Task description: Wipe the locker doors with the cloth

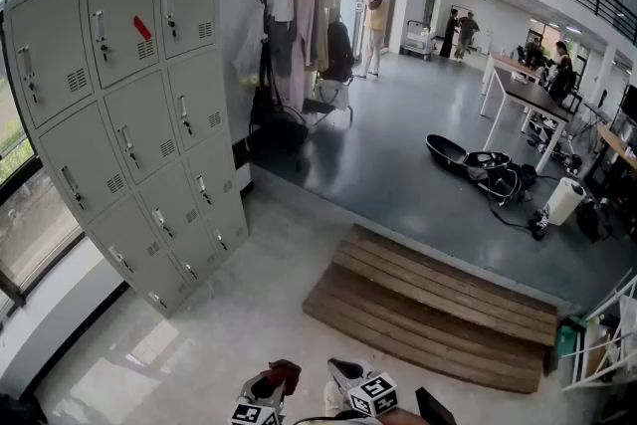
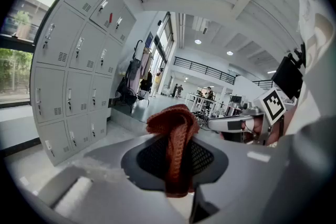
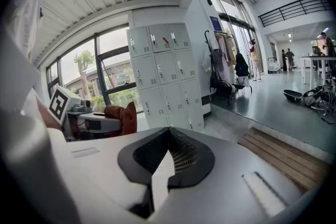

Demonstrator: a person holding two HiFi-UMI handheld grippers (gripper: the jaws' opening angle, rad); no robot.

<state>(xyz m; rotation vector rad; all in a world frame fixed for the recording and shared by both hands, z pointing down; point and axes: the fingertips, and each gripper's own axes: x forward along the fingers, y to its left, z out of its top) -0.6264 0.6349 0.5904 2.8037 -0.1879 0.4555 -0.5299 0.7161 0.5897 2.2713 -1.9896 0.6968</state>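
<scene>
A grey bank of locker doors (image 1: 129, 114) stands at the left, well ahead of both grippers; it also shows in the gripper views (image 2: 68, 76) (image 3: 165, 76). One upper door carries a red tag (image 1: 142, 28). My left gripper (image 1: 261, 401) (image 2: 176, 165) is low at the bottom edge of the head view, shut on a rust-red knitted cloth (image 1: 279, 377) (image 2: 176, 144) that bunches above its jaws. The cloth (image 3: 122, 117) also appears in the right gripper view. My right gripper (image 1: 356, 385) (image 3: 163, 165) sits beside it, shut with nothing held.
A low wooden platform (image 1: 438, 309) lies on the floor to the right. A clothes rack (image 1: 299, 35) with hanging garments stands just past the lockers. Bags (image 1: 478, 164), white tables (image 1: 528, 95) and several people are farther back. A window (image 1: 25, 214) is left of the lockers.
</scene>
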